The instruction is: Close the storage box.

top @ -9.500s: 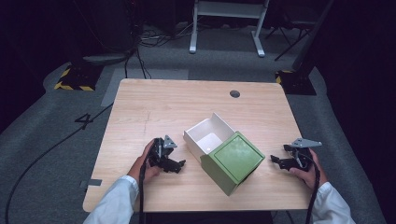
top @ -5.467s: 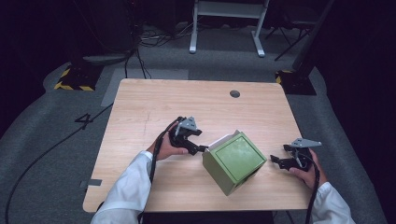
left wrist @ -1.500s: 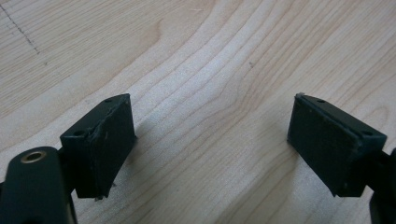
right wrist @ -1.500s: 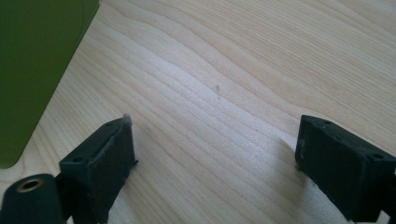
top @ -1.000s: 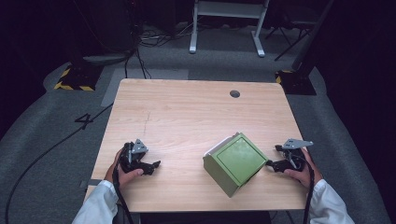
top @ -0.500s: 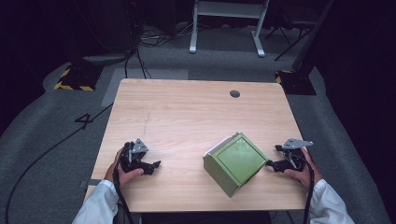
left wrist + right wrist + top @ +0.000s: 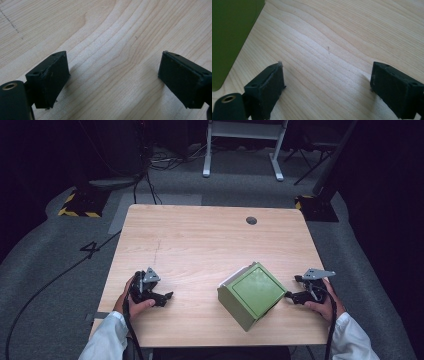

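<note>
A: Near edge first. Left claw (image 7: 167,296) rests on the worktop (image 7: 200,235) at the near left corner, held in the left hand (image 7: 131,296), white sleeve (image 7: 104,340) behind it. Jaws point toward the box.

B: Jaw state?

A: Left gripper view: left claw (image 7: 113,83) spread wide, bare wood grain between the pads, nothing held. Right gripper view: right claw (image 7: 327,91) likewise wide apart and empty, low over the wood.

B: Box position?

A: High view: green box (image 7: 252,295), lid shut, turned corner-on, right of centre near the front edge. Right claw (image 7: 289,296), in the right hand (image 7: 325,301), points at the box's right side, tips just beside it; contact cannot be told there. Right gripper view adds a green box (image 7: 232,37) wall at upper left, outside the jaws and clear of the near pad.

B: Surface and room?

A: Light wood worktop with a small round dark hole (image 7: 251,220) at the far right. Beyond it: grey floor, cables (image 7: 150,165), a white frame (image 7: 245,145), yellow-black striped blocks (image 7: 80,204) at both sides, dark background.
</note>
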Demonstrator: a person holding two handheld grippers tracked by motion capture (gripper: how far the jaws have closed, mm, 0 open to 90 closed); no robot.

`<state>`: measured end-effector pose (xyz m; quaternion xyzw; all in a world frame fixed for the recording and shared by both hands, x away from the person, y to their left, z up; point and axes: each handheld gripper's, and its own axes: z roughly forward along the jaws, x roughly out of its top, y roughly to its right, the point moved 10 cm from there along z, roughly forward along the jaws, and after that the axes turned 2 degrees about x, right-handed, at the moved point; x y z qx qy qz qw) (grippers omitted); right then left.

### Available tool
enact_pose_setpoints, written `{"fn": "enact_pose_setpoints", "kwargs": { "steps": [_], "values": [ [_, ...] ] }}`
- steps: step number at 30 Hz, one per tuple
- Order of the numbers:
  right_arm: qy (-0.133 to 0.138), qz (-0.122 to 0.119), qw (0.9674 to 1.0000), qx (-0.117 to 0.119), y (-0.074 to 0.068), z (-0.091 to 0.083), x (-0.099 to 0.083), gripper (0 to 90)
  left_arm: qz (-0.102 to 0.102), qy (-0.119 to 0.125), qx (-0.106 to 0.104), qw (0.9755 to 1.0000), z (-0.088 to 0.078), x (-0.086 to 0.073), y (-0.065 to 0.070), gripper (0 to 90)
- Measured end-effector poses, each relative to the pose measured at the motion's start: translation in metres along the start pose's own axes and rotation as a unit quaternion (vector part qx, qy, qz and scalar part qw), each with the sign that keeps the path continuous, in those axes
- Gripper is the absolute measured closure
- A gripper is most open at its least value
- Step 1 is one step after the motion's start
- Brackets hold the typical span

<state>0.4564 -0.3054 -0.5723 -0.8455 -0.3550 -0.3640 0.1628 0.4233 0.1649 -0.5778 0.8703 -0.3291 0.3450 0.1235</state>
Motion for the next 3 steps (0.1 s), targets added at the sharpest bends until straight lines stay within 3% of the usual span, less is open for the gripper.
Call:
{"fn": "enact_pose_setpoints", "kwargs": {
  "steps": [3],
  "values": [
    [0.001, 0.0, 1.0, 0.001, 0.0, -0.0002, -0.0001, 12.0, -0.002, 0.0, 0.001, 1.0, 0.0009, 0.0007, 0.0002, 8.9]
  ]
}}
